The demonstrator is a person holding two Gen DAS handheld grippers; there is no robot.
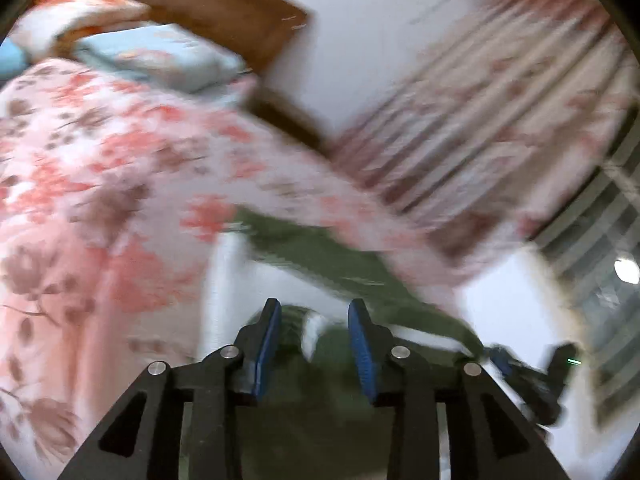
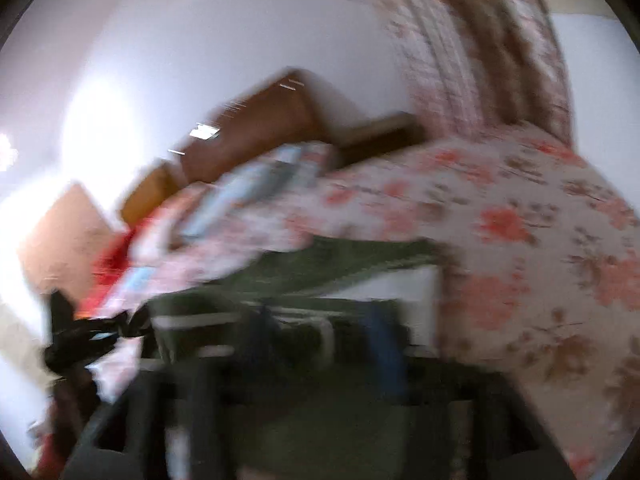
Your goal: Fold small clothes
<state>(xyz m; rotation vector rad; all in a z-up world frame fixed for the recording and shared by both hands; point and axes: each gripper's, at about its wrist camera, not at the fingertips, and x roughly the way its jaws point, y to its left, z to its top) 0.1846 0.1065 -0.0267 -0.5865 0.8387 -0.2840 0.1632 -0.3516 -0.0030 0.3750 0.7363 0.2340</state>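
Only my left view is sharp: my left claw point(image 1: 314, 322) half-open around the green garment point(image 1: 320, 252); right claw point(image 2: 324, 344) too blurred to tell.

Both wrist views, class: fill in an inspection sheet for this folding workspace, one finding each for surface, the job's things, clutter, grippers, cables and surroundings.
Surface: white table beside a bed with a floral bedspread.
Job's things: green garment lying across the table, its near part between the left gripper's fingers; heavily blurred in the right wrist view.
Clutter: nothing seen on the table besides the garment.
Grippers: left gripper has its blue pads apart with cloth between them; right gripper is too blurred to judge.
Cables: nothing seen.
Surroundings: wooden headboard, light blue pillow, floral curtain, white wall.
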